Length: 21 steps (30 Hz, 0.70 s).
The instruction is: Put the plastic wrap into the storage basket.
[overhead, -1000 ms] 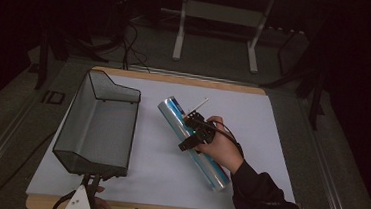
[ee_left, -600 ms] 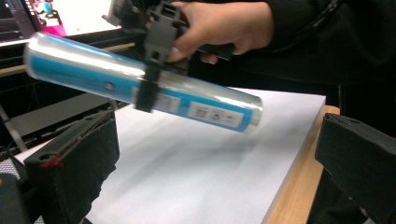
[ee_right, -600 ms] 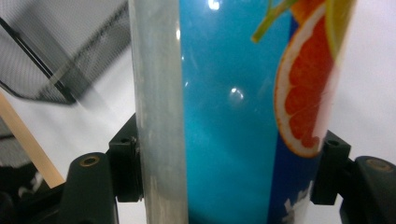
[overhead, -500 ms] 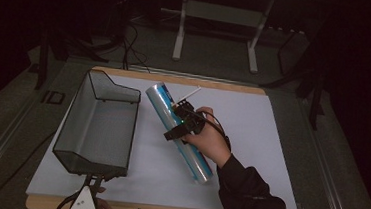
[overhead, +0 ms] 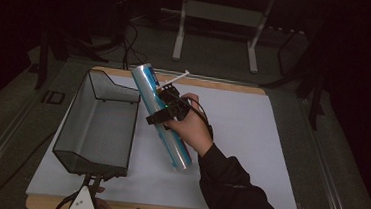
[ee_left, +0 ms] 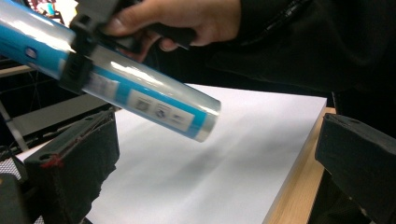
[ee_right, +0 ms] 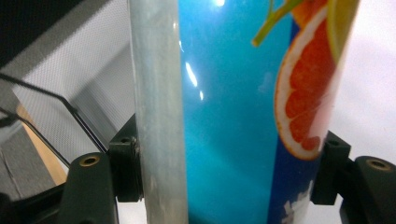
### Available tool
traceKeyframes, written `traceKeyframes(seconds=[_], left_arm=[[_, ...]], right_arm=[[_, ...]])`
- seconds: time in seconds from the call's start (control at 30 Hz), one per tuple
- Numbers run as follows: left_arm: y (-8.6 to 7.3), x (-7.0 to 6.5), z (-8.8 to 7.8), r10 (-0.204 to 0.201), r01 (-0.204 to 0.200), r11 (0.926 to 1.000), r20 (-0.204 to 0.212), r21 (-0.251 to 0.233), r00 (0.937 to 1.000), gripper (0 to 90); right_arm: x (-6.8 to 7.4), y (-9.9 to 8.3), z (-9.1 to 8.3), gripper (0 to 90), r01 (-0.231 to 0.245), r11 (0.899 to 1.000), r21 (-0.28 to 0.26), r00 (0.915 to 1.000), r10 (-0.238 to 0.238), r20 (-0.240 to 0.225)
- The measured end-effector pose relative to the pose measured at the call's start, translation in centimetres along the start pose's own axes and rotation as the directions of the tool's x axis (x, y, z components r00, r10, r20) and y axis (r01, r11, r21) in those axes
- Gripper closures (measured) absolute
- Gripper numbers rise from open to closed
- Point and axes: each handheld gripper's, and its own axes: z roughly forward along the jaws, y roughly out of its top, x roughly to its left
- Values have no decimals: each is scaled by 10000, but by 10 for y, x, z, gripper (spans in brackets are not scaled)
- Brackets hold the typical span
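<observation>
A long tube (overhead: 175, 153), blue and silver with an orange slice printed on it, is held tilted above the white sheet (overhead: 251, 140). My right gripper (overhead: 165, 108) is shut on its middle, and the black pads press both sides of the tube (ee_right: 224, 116). Its far end reaches the right rim of a dark mesh basket (overhead: 91, 165). From the left gripper view the tube (ee_left: 154, 100) hangs in the air over the sheet. My left gripper (overhead: 85, 204) rests at the table's front edge, its jaws (ee_left: 215, 163) wide open with nothing between them.
The mesh basket (ee_right: 60, 88) stands on the left part of the sheet, its open top facing up. A wooden table edge (ee_left: 299, 177) runs along the front. A metal stand (overhead: 220, 17) and cables lie on the floor behind the table.
The right hand has lifted the tube and carried it left and farther back, toward the basket. The left gripper has stayed where it was.
</observation>
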Motion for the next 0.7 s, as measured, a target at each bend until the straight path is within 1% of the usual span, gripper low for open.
traceKeyframes(seconds=[0.1, 0.13, 0.17, 0.2, 0.23, 0.27, 0.37, 0.4, 0.5, 0.57, 0.6, 0.63, 0.7], left_arm=[[0, 1, -1, -26, 26, 10000, -28, -21, 10000, 6], [0, 1, -1, -29, 29, 10000, -31, -25, 10000, 6], [0, 1, -1, -37, 37, 10000, -39, -29, 10000, 6], [0, 1, -1, -47, 46, 10000, -41, -43, 10000, 6], [0, 1, -1, -53, 53, 10000, -34, -50, 10000, 6], [0, 1, -1, -49, 49, 10000, -42, -60, 10000, 6], [0, 1, -2, -67, 66, 9999, -67, -79, 10000, 6], [0, 1, -2, -68, 67, 9999, -80, -91, 9999, 6], [0, 1, -3, -110, 109, 9999, -98, -120, 9999, 6], [0, 1, -3, -62, 60, 9999, -146, -108, 9999, 6], [1, 1, -3, -51, 49, 9999, -190, -143, 9998, 6], [1, 0, -5, -33, 25, 9996, -280, -288, 9996, 6], [2, 0, -5, -44, 34, 9996, -310, -296, 9995, 6]], right_arm=[[6, 9, -1, 316, -44, 9996, -286, 9999, 41, -93], [11, 17, -1, 316, -82, 9985, -537, 9999, 74, -139], [11, 17, -1, 316, -82, 9985, -537, 9999, 74, -139], [16, 23, 0, 315, -72, 9971, -758, 9999, 60, -161], [16, 23, 0, 315, -72, 9971, -758, 9999, 60, -161], [21, 31, 2, 316, -66, 9957, -919, 9998, 47, -203], [22, 33, 3, 316, -73, 9951, -984, 9998, 53, -213], [27, 40, 6, 316, -165, 9928, -1183, 9994, 129, -309], [32, 47, 9, 316, -355, 9895, -1401, 9984, 288, -496], [34, 51, 12, 316, -354, 9878, -1516, 9984, 282, -494], [38, 56, 15, 316, -402, 9844, -1713, 9988, 346, -356], [40, 59, 17, 316, -436, 9825, -1811, 9987, 383, -323], [41, 60, 19, 316, -479, 9817, -1845, 9986, 428, -319]])
